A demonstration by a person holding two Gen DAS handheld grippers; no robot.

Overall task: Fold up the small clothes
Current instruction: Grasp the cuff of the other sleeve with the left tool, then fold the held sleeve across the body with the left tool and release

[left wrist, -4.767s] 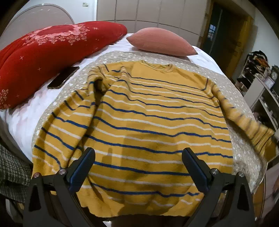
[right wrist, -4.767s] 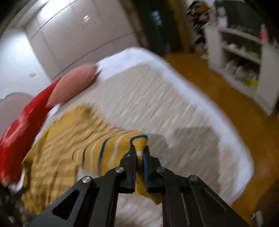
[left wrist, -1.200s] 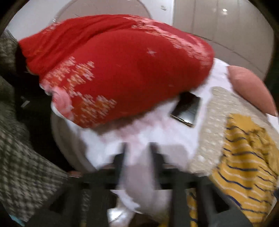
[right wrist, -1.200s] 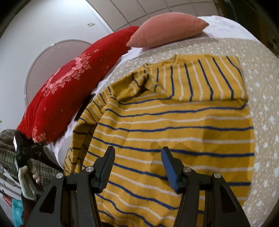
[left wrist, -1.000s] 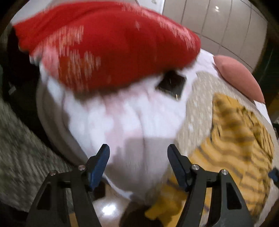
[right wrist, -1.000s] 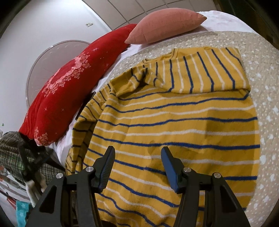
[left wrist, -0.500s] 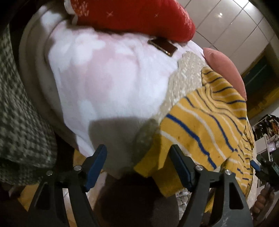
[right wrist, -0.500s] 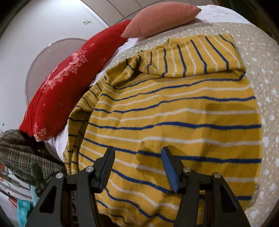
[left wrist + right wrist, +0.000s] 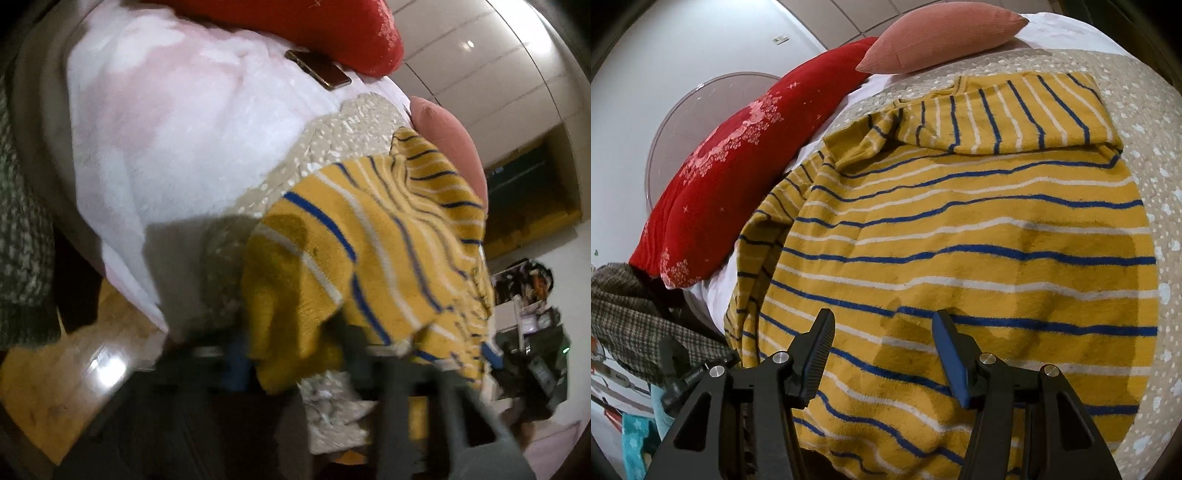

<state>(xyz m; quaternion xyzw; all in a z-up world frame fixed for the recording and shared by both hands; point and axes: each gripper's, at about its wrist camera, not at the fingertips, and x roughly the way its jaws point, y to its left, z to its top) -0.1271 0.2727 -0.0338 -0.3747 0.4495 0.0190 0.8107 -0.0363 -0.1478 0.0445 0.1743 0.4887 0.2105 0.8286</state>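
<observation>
The bed (image 9: 1071, 33) has a speckled beige cover (image 9: 1137, 110), with the striped sweater (image 9: 960, 240), pink pillow (image 9: 942, 33), red cushion (image 9: 738, 155) and a phone (image 9: 318, 69) on it.

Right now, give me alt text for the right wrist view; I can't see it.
The open right claw hovers over a yellow striped sweater spread on a bed, one sleeve folded across its chest. A red pillow and a pink pillow lie beyond.

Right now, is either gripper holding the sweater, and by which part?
Right gripper is open above the sweater, holding nothing. Left gripper is blurred at the hanging left sleeve; a grip cannot be told.
</observation>
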